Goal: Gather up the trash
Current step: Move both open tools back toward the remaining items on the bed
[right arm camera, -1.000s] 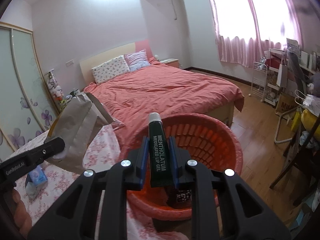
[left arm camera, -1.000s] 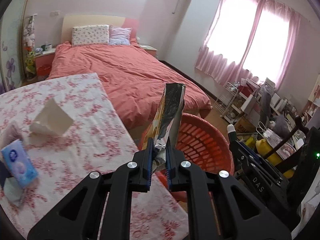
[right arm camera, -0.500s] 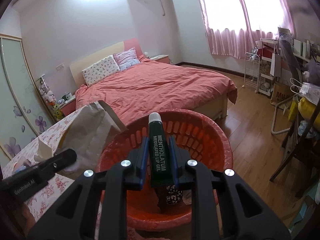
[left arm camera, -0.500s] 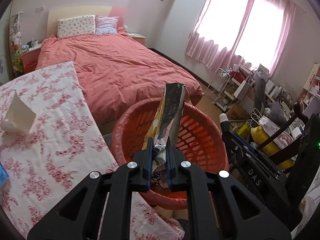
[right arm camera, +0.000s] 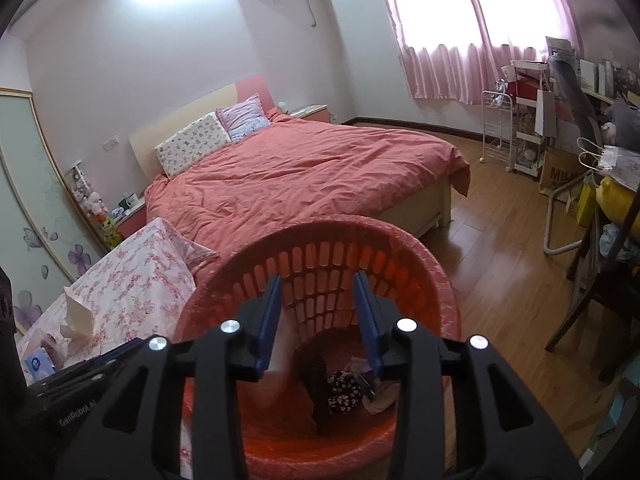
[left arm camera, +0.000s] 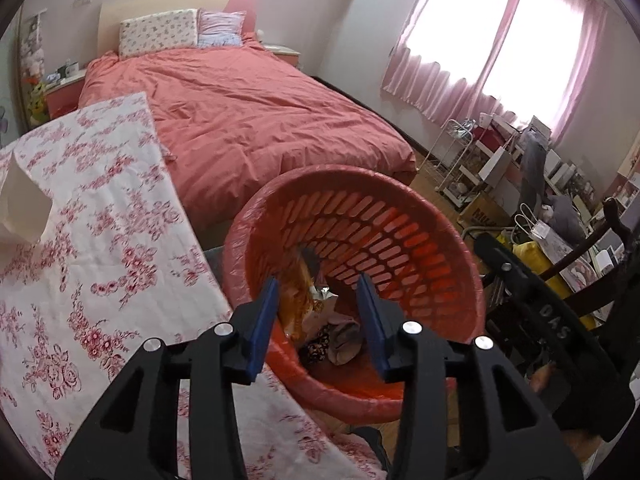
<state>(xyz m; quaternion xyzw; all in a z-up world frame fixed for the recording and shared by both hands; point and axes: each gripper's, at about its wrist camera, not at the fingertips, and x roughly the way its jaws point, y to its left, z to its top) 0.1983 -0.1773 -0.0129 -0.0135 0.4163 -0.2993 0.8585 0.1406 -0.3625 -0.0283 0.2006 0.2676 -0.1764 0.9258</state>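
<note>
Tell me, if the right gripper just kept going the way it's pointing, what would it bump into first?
Probably the inside of the red basket. The right gripper, jaws just opened with nothing between them, aims over the near rim toward the slotted far wall and the trash at the bottom. Depth is hard to judge.

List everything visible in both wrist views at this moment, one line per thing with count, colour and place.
Basket: one, red slotted plastic, beside the table, below both tools.
Snack wrapper: one, orange and silver, blurred inside the basket, clear of the pads.
Other trash: several pieces, dark and pinkish, on the basket floor.
Table cloth: one, white with red flowers, left of the basket.
Tissue: one, white, on the cloth.
Tissue pack: one, blue, on the cloth.
Bed: one, coral cover, beyond the basket.
Pillows: two, at the headboard.
Curtains: pink, over the window.
Left tool: black, blue pads, has just been opening, nothing gripped.
Right tool: same, has just been opening, nothing gripped.
</note>
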